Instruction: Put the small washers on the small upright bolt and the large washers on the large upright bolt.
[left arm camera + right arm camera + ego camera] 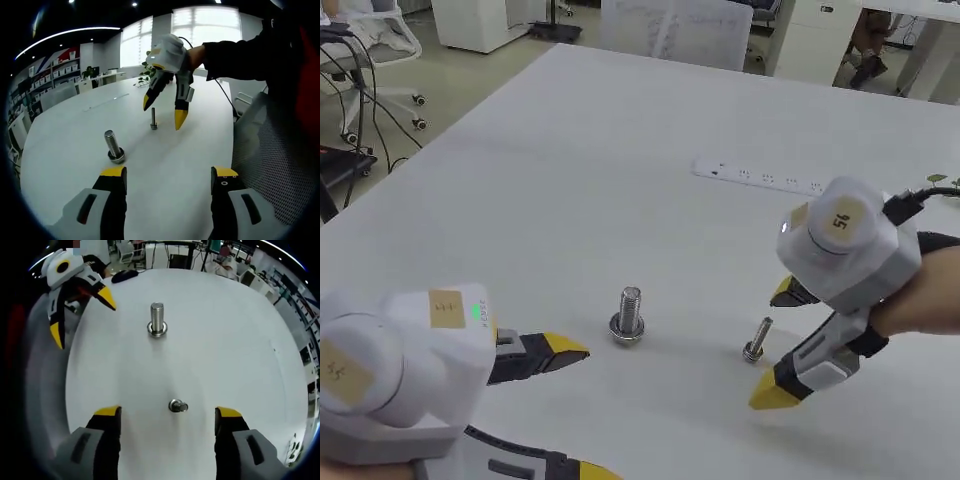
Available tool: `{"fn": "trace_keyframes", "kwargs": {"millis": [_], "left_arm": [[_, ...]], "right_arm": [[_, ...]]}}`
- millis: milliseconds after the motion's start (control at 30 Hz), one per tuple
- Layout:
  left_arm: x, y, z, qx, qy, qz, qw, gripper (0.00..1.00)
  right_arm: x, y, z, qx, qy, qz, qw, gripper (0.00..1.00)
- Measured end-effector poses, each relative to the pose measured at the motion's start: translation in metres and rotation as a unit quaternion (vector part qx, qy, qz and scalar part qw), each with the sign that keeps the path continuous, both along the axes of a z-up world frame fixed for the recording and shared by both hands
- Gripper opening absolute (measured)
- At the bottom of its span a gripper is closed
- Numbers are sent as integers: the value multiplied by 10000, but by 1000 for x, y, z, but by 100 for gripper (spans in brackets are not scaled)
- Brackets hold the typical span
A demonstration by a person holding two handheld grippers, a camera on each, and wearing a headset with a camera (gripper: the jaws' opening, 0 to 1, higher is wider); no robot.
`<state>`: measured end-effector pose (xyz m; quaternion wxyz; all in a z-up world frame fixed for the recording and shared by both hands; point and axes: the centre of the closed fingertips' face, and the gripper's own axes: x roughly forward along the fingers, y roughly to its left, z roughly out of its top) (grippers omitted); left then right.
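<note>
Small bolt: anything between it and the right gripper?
Nothing visible. The small bolt stands on bare table just ahead of the right gripper, facing the gap between its open jaws. The large bolt stands beyond it; the left gripper is off to the side.

Left gripper (595, 410): held at the near left, tips pointing right, jaws set wide apart with nothing between them. Right gripper (768, 348): held at the right, tilted down and to the left, jaws likewise spread and gripping nothing. The right hand (918, 300) grasps it from behind, and a dark sleeve (235, 50) covers the arm. The two grippers face each other, well apart
</note>
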<state>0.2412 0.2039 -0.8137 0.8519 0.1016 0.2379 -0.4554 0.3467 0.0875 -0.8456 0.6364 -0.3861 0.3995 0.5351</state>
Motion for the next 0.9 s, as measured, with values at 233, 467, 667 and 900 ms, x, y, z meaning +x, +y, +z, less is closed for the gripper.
{"fn": "trace_keyframes", "kwargs": {"millis": [233,467,667,900], "left_arm": [[-1,-1,0,13,-4,-27,10000,68],[-1,0,2,13,-17,-15,10000,68],[-2,0,2,27,-18,-21,10000,68],[-2,0,3,25,-9,-7,10000,68]], "right_arm": [[-2,-3,6,216,-55,-182,9996,82],[-9,-11,8,395,-74,-402,9984,83],[-16,-19,12,561,-116,-571,9967,84],[-30,-26,15,729,-152,-735,9945,84]]}}
